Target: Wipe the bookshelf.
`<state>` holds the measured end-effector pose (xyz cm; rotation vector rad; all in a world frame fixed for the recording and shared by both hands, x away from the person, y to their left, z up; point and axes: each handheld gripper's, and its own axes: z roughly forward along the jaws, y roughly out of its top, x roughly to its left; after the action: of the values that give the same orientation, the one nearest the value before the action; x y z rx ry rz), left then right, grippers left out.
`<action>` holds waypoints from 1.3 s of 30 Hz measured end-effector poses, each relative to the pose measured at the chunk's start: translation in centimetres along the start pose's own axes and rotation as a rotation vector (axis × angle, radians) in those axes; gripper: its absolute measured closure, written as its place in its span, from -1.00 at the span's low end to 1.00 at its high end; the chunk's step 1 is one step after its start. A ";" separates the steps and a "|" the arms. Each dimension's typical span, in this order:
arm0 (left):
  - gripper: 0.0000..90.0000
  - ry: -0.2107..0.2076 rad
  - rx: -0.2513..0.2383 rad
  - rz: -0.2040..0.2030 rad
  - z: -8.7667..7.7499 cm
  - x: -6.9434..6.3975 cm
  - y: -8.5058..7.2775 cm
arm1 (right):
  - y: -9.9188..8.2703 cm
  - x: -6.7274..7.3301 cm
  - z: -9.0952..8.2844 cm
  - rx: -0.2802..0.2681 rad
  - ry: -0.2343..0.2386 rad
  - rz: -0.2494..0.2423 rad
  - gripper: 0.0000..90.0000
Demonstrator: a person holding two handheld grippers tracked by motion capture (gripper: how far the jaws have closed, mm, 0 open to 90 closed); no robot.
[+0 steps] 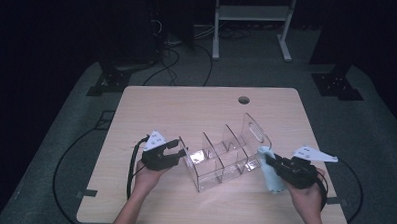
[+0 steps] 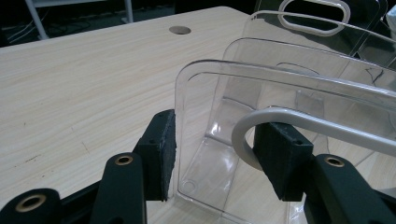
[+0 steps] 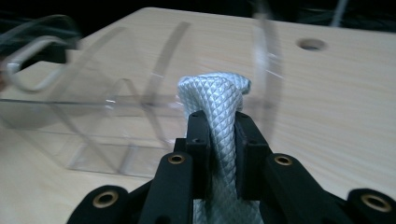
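A clear plastic organizer point(image 1: 225, 158) with several upright dividers stands on the wooden table point(image 1: 186, 106), right of its middle. My left gripper point(image 1: 181, 152) is shut on the organizer's left end. In the left gripper view the pads point(image 2: 161, 154) stand on either side of the clear end wall point(image 2: 289, 70), by its white-rimmed handle cut-out. My right gripper point(image 1: 274, 164) sits at the organizer's right end, shut on a folded pale cloth point(image 1: 270, 177). In the right gripper view the quilted cloth point(image 3: 219, 93) rises between the jaws point(image 3: 223, 130), in front of the blurred organizer point(image 3: 116, 116).
A round cable hole point(image 1: 244, 100) sits near the table's far edge. Bare tabletop lies behind and to the left of the organizer. Beyond the table, a white frame point(image 1: 252, 14), black stand bases point(image 1: 337, 84) and loose cables point(image 1: 173, 56) rest on the grey floor.
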<state>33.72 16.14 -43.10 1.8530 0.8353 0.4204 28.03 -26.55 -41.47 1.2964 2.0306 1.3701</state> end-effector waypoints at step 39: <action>0.05 -0.018 -0.005 0.004 0.0 0.6 -0.1 | -0.3 -2.3 5.0 0.036 0.009 0.096 0.73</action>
<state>34.08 16.56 -43.19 1.8512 0.8181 0.4076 32.58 -25.85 -44.48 1.4222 2.0316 1.3893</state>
